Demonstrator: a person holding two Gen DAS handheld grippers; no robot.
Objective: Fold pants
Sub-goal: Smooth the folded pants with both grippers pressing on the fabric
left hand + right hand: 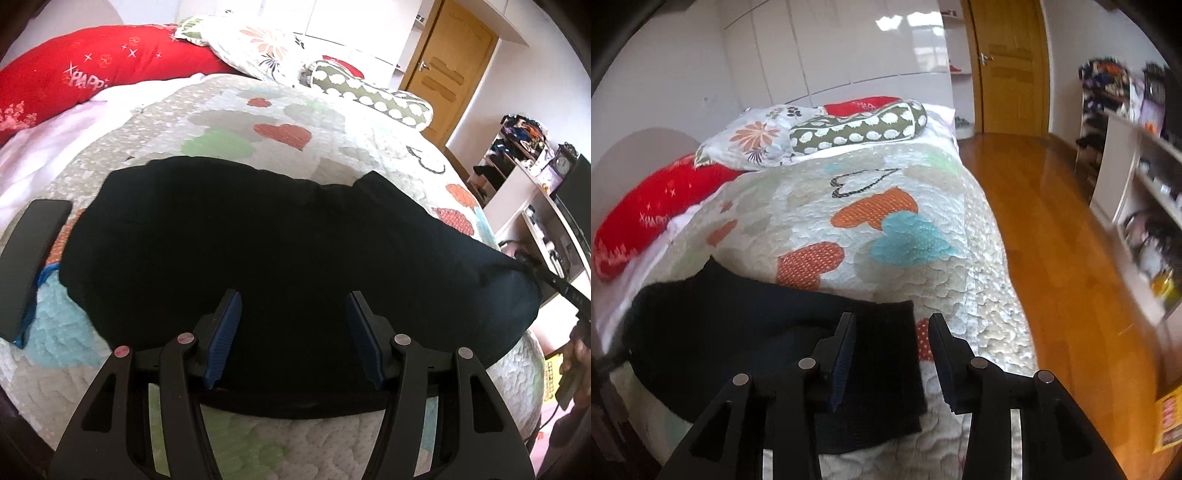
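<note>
Black pants lie spread across the quilted bed, folded lengthwise. My left gripper is open, its blue-padded fingers hovering over the near edge of the pants, holding nothing. In the right wrist view the pants lie at lower left, their ribbed end near my right gripper, which is open just above the pants' right edge. The right gripper's black body shows at the far right of the left wrist view.
The heart-patterned quilt covers the bed. A red pillow, a floral pillow and a green dotted bolster lie at the head. A black flat object lies at left. Wooden floor, shelves and door at right.
</note>
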